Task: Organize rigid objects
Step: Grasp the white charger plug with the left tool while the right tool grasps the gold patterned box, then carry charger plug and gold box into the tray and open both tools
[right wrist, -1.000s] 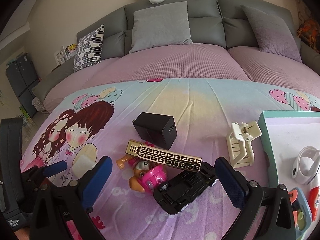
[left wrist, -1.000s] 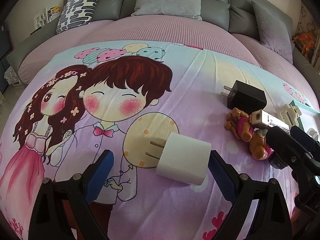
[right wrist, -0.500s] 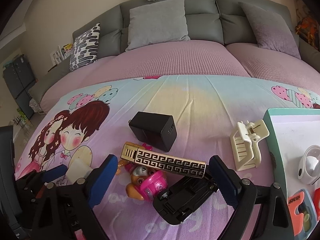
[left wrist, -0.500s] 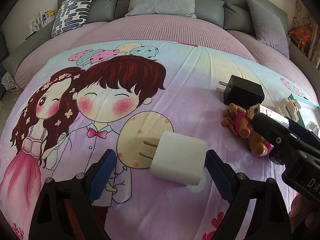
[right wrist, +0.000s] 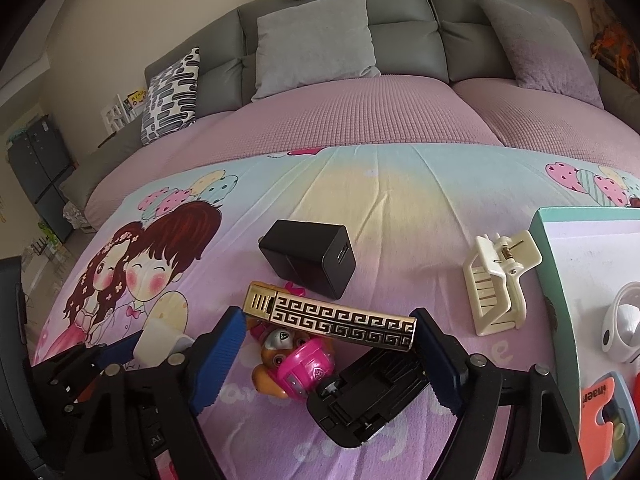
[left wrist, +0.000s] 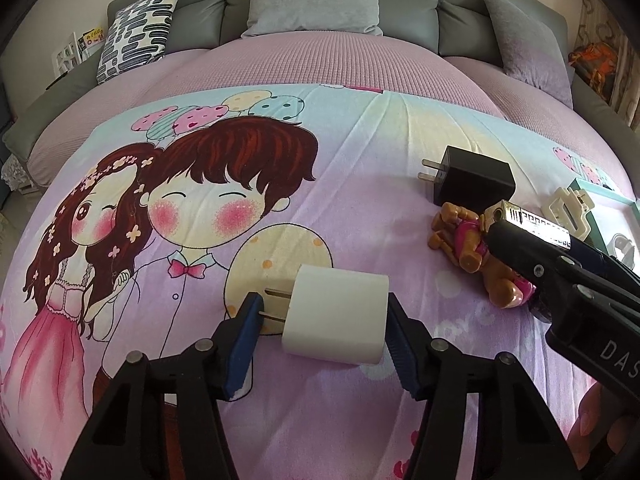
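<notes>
A white charger [left wrist: 336, 318] lies on the cartoon bedsheet between the fingers of my left gripper [left wrist: 320, 332]. The jaws have narrowed around it; the right pad touches its side, the left pad is at its prongs. My right gripper [right wrist: 328, 356] is open around a gold patterned lighter [right wrist: 332, 316], a pink toy dog [right wrist: 296, 364] and an upturned black toy car [right wrist: 368, 392]. A black charger [right wrist: 310, 256] and a cream hair clip [right wrist: 496, 276] lie beyond.
A teal-rimmed box [right wrist: 548, 264] at the right holds a white round item [right wrist: 624, 324] and an orange piece [right wrist: 600, 412]. Grey sofa cushions [right wrist: 316, 40] line the back. The right gripper's body [left wrist: 560, 280] crosses the left wrist view.
My left gripper has moved forward and closed in from wide open around the white charger. My right gripper has advanced and narrowed around the lighter, dog and car.
</notes>
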`<state>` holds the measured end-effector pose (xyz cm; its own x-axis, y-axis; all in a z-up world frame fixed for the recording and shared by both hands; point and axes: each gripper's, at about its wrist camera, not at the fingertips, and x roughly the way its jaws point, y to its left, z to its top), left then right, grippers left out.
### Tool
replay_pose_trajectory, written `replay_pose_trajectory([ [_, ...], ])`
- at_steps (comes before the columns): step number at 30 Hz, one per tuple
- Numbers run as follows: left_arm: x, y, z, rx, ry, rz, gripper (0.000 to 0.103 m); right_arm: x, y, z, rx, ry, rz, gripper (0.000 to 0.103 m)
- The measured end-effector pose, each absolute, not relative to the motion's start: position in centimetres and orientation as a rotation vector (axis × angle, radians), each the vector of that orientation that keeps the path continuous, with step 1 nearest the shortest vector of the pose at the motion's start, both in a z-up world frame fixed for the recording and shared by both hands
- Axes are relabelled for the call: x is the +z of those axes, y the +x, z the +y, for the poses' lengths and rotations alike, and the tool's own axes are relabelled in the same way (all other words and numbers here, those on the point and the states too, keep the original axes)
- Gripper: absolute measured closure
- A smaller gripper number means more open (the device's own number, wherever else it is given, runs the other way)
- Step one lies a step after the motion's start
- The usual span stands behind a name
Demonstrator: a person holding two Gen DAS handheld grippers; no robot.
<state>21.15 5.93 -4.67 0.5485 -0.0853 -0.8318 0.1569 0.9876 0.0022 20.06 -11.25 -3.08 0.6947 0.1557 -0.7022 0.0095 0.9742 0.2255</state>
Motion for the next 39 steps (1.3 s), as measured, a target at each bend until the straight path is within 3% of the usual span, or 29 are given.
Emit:
replay_pose_trajectory([
  [18,-1.2,18.5,4.2,-0.145,0.054,0.940,0.042,1.3,15.4,-15.9,0.019,0.254,0.711,0.018],
  [39,3.2,15.5,-8.7,-0.289,0.161,0.876,0.042,3.7,9.5,-30.9,-0.276,0.324,0.688,0.018],
])
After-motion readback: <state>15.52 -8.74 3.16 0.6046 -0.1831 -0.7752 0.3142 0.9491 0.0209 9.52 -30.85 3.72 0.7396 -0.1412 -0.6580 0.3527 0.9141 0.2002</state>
